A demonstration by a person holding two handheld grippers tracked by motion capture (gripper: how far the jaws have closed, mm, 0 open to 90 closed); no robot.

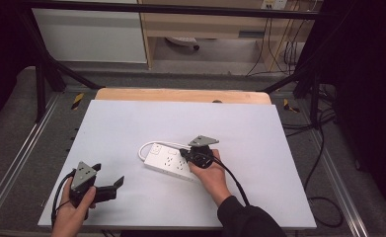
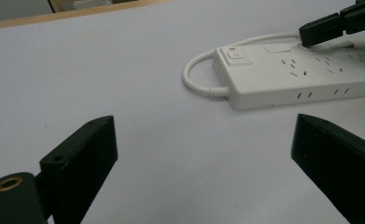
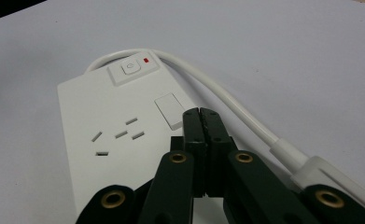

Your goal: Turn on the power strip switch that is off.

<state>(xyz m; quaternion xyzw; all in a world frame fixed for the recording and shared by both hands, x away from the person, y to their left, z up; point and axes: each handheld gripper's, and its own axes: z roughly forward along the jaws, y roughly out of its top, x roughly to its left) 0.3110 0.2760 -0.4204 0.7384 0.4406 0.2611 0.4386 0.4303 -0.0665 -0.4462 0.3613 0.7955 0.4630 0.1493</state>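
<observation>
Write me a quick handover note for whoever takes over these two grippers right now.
Right gripper: jaws shut with nothing between them, tips over the power strip beside its small blank panel; contact can't be told.
Left gripper: jaws open and empty, near the table's front left corner, apart from the strip.
Power strip: lies flat mid-table, its white cord looped round the switch end.
Done: right gripper brought to the strip.
Left: probably pressing the switch, which lies beyond the tips.
</observation>
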